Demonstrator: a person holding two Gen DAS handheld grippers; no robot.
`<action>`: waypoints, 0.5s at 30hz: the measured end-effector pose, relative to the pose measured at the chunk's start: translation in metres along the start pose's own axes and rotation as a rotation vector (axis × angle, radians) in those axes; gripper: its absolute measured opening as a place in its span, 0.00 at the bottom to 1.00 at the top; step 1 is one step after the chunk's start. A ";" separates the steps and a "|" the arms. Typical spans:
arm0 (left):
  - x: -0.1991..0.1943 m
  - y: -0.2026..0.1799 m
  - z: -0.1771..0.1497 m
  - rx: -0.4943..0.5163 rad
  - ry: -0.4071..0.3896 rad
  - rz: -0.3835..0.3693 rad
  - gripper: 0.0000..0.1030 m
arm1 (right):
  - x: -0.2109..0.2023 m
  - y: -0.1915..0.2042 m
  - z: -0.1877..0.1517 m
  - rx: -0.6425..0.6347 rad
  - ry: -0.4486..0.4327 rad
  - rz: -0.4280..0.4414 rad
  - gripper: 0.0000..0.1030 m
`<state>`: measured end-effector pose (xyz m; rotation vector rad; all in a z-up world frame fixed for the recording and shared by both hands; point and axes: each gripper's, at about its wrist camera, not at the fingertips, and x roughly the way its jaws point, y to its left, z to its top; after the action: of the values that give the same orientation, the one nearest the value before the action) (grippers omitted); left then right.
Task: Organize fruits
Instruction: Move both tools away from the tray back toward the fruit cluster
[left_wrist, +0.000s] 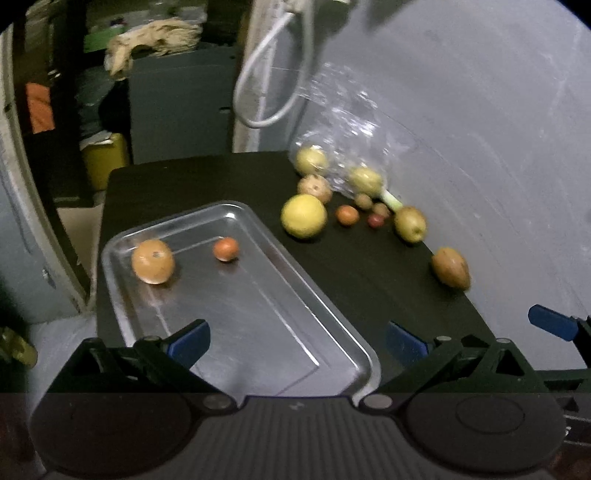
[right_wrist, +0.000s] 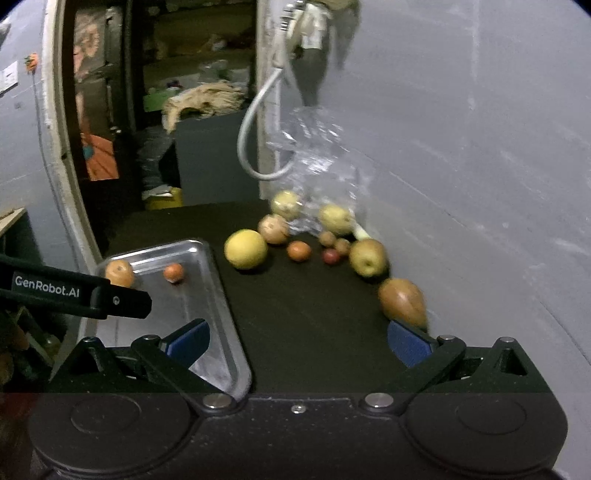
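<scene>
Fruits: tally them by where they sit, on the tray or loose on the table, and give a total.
On the metal tray: 2, an orange fruit and a small orange fruit.
Loose on the dark table: 10, from the big yellow fruit to the brown fruit at the edge.
Total: 12.

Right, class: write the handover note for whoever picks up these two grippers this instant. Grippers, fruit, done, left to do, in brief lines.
Left gripper: open, empty, above the near end of the metal tray.
Right gripper: open, empty, above the dark table, with the brown pear-shaped fruit just beyond its right finger.
Done: one orange and one small orange fruit lie in the tray.
Left: the large yellow fruit, another small orange fruit, the yellow-green pear, several small fruits, and more at the clear plastic bag by the wall.
</scene>
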<state>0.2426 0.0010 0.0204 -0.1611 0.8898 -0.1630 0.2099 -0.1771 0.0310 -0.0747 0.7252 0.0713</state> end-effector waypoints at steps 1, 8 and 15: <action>0.001 -0.005 -0.002 0.018 0.004 -0.002 0.99 | 0.000 0.000 0.000 0.000 0.000 0.000 0.99; 0.015 -0.025 -0.012 0.080 0.048 -0.018 0.99 | -0.002 -0.024 -0.021 0.063 0.051 -0.051 0.99; 0.031 -0.037 -0.022 0.110 0.102 -0.014 0.99 | 0.010 -0.041 -0.035 0.101 0.114 -0.070 0.99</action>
<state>0.2416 -0.0429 -0.0089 -0.0568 0.9794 -0.2347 0.1984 -0.2205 0.0001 -0.0078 0.8386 -0.0372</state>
